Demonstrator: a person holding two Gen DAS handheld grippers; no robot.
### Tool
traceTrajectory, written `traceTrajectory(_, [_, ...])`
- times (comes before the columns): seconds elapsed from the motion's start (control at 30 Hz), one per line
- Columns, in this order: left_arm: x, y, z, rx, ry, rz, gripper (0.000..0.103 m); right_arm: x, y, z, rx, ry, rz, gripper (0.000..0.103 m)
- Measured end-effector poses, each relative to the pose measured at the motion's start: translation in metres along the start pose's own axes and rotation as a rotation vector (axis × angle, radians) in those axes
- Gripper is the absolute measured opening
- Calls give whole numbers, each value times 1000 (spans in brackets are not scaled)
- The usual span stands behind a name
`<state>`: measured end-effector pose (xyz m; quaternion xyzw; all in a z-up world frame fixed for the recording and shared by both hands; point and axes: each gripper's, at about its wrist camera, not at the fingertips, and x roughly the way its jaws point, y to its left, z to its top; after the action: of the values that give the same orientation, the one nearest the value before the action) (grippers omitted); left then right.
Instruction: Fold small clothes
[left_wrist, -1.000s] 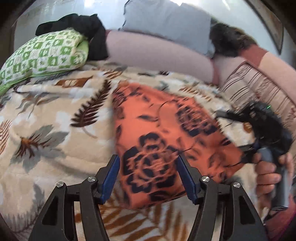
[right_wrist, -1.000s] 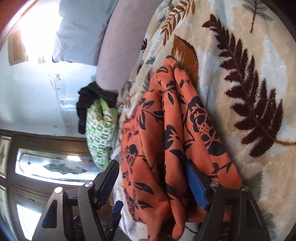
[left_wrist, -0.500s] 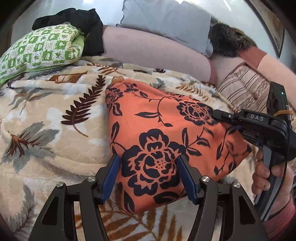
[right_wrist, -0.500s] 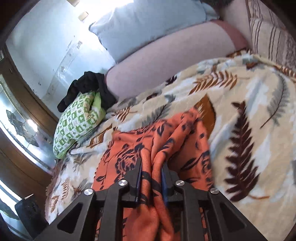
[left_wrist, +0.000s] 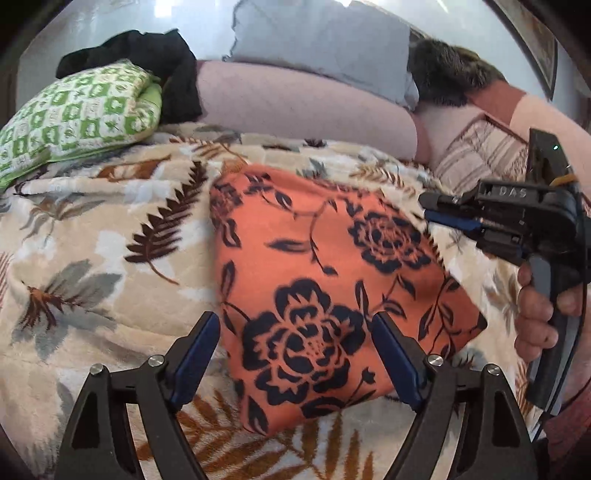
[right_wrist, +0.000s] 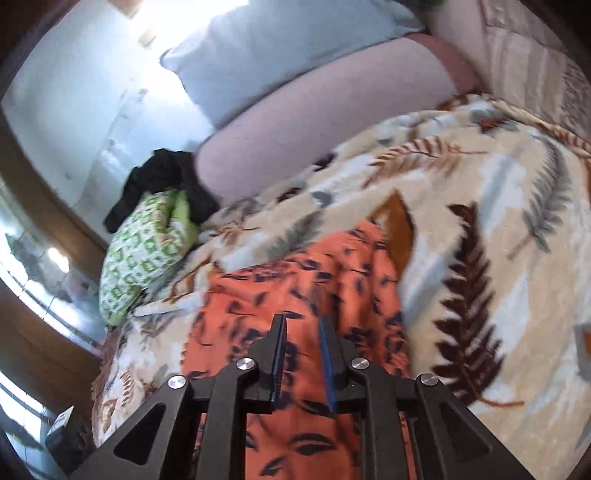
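An orange garment with a dark flower print (left_wrist: 325, 280) lies folded flat on the leaf-patterned blanket (left_wrist: 110, 236). My left gripper (left_wrist: 295, 347) is open, its blue pads either side of the garment's near edge and not closed on it. My right gripper (left_wrist: 428, 210) shows at the right in a hand, above the garment's right edge. In the right wrist view the right gripper (right_wrist: 301, 332) hovers over the orange garment (right_wrist: 280, 288) with a narrow gap between its fingers and nothing held in them.
A green and white patterned pillow (left_wrist: 74, 114) lies at the back left with a black cloth (left_wrist: 155, 55) on it. Pink bolsters (left_wrist: 295, 107), a grey pillow (left_wrist: 325, 40) and a striped cushion (left_wrist: 480, 151) line the back. A wall and wooden frame show in the right wrist view (right_wrist: 44, 177).
My right gripper closed on a bunch of the orange garment, then let it go and lifted off. The garment now lies flatter. My left gripper stayed open at the near edge.
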<state>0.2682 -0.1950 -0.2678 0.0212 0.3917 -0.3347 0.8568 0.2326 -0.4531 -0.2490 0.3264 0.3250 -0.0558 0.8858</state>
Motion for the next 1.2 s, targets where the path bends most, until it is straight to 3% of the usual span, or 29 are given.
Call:
traceTrajectory(0.1, [-4,3,3,-12,-15,-12,84,17,13,6,4,63,34,19])
traceTrajectory(0.23, [22,-2,-8,59,95,58,84,48,34,17,-27,119,62,19])
traceTrajectory(0.27, [30,-3,-12,74,127,70,84,61,36,17,-38,140,39,19])
traceTrajectory(0.33, [42,-2,-19,73,177,54,84,92,28,14,-50,186,-88,20])
traceTrajectory(0.4, [46,3,-20,40,197,23,85,118,7,8,-43,222,-159,11])
traceTrajectory(0.43, [46,6,-20,22,202,7,85,120,-1,8,-29,198,-157,0])
traceTrajectory(0.6, [41,7,-21,49,206,-7,85,106,1,8,-5,150,-170,0])
traceTrajectory(0.7, [26,9,-16,71,154,-9,85,81,6,9,13,134,-132,1])
traceTrajectory(0.73, [19,11,-13,67,128,-9,85,70,8,12,2,117,-122,6])
traceTrajectory(0.83, [8,23,-6,-1,83,-35,85,27,12,8,-17,86,-81,6])
traceTrajectory(1.07, [36,30,-12,-70,189,37,85,-12,4,-37,2,197,-52,6])
traceTrajectory(1.2, [44,22,-22,-49,217,53,87,13,-23,-70,50,308,-141,6])
